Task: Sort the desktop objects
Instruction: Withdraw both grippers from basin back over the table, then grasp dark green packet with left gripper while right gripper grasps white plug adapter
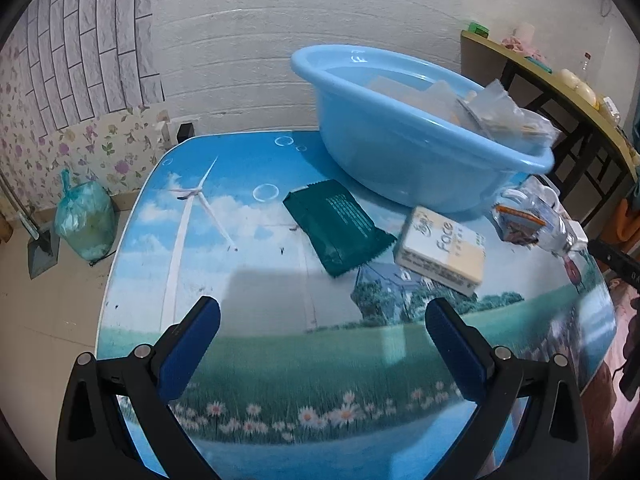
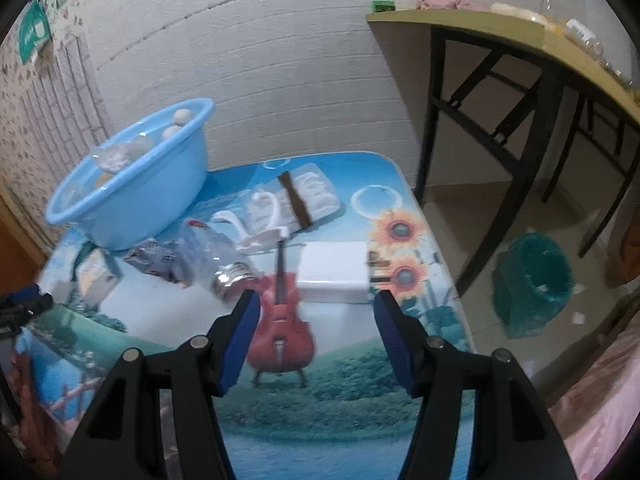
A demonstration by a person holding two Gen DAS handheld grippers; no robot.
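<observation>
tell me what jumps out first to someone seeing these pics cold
The light blue plastic basin stands at the far side of the table, already holding clear packets. The tabletop's loud printed scene comes next, with a red cello picture in the right wrist view. In front of the basin lie a dark green sachet and, to its right, a pack of face tissues.

I work in a lived-in room at home: floral wallpaper (image 1: 116, 148) below white brick (image 1: 280, 60), a tied rubbish bag (image 1: 85, 222) on the tiled floor, a picture-printed table (image 1: 280, 340), a cluttered side desk (image 2: 500, 26).
</observation>
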